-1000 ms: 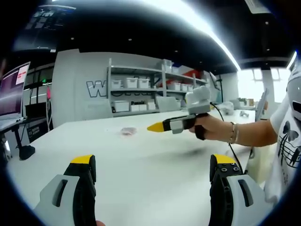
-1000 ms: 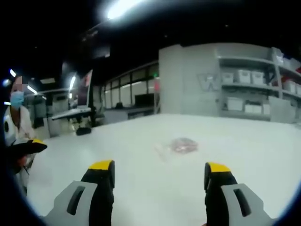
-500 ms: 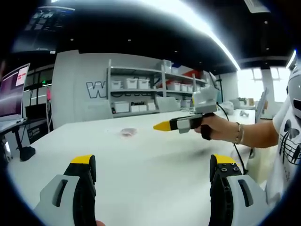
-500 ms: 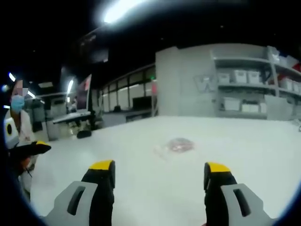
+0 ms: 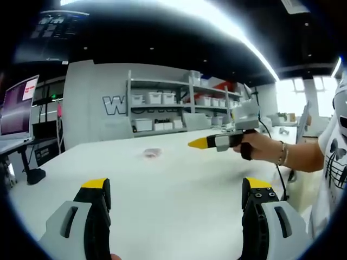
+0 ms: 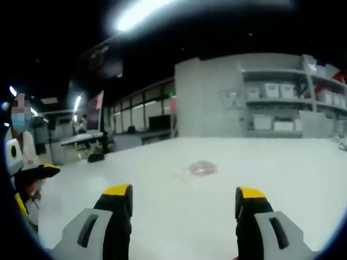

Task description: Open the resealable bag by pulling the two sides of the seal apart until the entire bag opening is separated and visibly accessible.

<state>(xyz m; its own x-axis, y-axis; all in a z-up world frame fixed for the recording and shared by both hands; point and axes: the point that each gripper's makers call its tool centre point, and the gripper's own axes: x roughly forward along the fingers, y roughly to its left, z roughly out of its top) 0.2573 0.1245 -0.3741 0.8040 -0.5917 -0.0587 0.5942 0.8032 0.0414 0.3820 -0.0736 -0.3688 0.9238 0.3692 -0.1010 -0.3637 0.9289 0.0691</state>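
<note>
- The resealable bag (image 6: 198,169) lay flat on the white table (image 6: 260,179), a small clear pouch with something pinkish inside; whether its seal was shut I could not tell at that range.
- Your right gripper (image 6: 184,208) had its jaws spread wide with nothing between them. In the right gripper view the bag sat well ahead of it, roughly in line with the gap between the two yellow-tipped jaws, and clear of both.
- Your left gripper (image 5: 176,200) was likewise wide apart and held nothing. In the left gripper view the bag (image 5: 153,154) lay far across the table (image 5: 179,179), ahead and a little to the left of the gap's centre.
- In the left gripper view your right gripper (image 5: 198,143) came in from the right, held in your hand (image 5: 255,149) above the table, its yellow tip pointing toward the bag but well short of it.
- Shelves (image 5: 179,105) with white bins stood against the wall behind the table.
</note>
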